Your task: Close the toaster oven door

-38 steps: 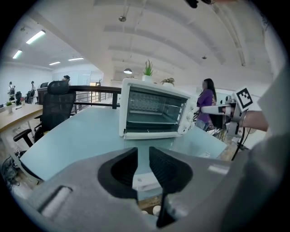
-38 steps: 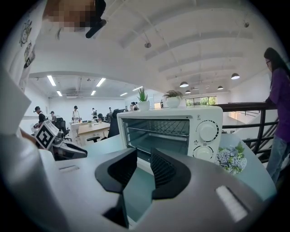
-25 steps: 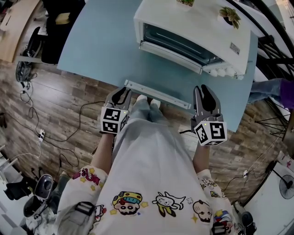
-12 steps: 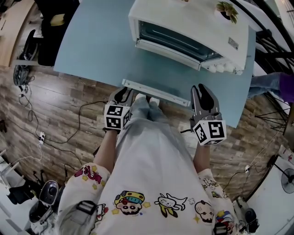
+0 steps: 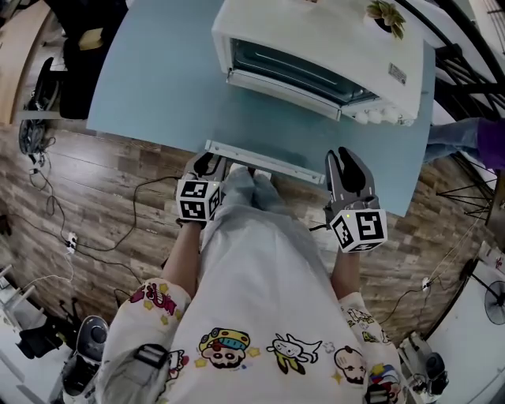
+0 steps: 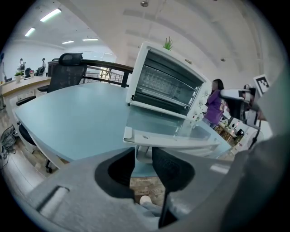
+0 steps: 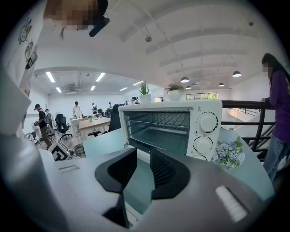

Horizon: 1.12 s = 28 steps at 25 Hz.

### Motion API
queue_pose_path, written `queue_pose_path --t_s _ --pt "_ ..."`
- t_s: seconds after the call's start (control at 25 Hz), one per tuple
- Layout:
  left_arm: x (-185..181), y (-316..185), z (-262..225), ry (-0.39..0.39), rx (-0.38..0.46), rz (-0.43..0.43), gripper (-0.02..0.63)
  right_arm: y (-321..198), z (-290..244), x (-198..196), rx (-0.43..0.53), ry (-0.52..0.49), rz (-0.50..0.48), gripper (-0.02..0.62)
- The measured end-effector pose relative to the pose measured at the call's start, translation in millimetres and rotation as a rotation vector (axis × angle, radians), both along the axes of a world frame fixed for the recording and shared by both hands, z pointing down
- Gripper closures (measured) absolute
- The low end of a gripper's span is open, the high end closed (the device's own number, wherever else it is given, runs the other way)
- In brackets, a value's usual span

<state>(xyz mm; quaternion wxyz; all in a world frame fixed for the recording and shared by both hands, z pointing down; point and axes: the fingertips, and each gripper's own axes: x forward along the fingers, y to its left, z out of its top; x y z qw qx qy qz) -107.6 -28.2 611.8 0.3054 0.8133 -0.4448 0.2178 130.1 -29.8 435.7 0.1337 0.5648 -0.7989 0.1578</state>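
The white toaster oven (image 5: 316, 39) stands on the light blue table (image 5: 158, 87), and its glass door (image 5: 272, 130) is folded down flat toward me. The door's white handle bar (image 5: 264, 160) runs along the table's near edge. My left gripper (image 5: 207, 164) sits at the bar's left end. Its jaws are opening, and in the left gripper view (image 6: 144, 154) the handle (image 6: 176, 141) lies just beyond the gap without being pinched. My right gripper (image 5: 345, 162) is at the bar's right end, aimed into the oven cavity (image 7: 163, 129), jaws slightly apart (image 7: 143, 156) with only the door glass showing through the gap.
Small potted plants (image 5: 387, 14) stand on the oven's top. A bunch of flowers (image 7: 229, 154) lies right of the oven's knobs (image 7: 207, 122). A black office chair (image 6: 68, 72) is at the table's far side, and a person in purple (image 6: 213, 106) stands behind. Cables (image 5: 102, 213) trail over the wooden floor.
The head view has drifted, so the oven sits higher and further left in the frame. Both grippers stay at the door's front edge, the left one a little closer under the handle's end.
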Motion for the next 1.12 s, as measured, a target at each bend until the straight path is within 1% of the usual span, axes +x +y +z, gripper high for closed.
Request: queue_pose_path --t_s 0.16,0.32,0.64,1.12 --pt "3 -2 4 -0.014 0.003 0.019 0.492 1 3 3 -0.009 0.004 0.008 0.499" --pt "3 -3 5 -0.016 0.006 0.018 0.495 1 5 7 -0.012 0.004 0.014 0.499" --pt "0 -4 0 -0.018 0.011 -0.011 0.520 -2 6 5 -0.012 -0.002 0.003 0.499" --pt "0 -5 -17 -0.037 -0.013 -0.056 0.525 -6 -3 6 0.019 -0.017 -0.014 0.499"
